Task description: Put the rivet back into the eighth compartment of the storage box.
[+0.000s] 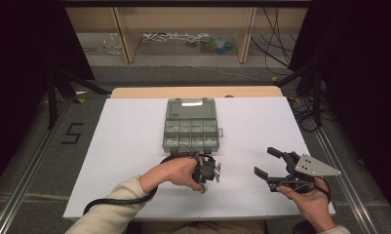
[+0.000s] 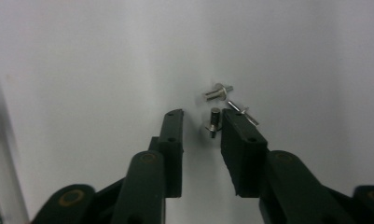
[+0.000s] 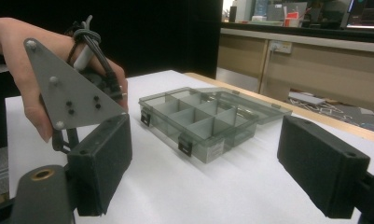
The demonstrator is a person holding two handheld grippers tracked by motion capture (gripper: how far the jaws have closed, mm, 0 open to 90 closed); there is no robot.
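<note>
The white counter carries an open compartment box mid-back and a few small metal rivets near its front edge.

White table. Translucent grey-green compartment box, centre frame. Silvery metal screws, upper right of the left gripper view. Black jaws; grey three-cornered plate, lower right.

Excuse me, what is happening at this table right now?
A person is picking up small metal screws from a white table. The left gripper points down at them with one screw between its jaws; a gap remains on one side, so it is not gripped yet. The right gripper waits open to the side. A compartment box with its lid open stands behind.
</note>
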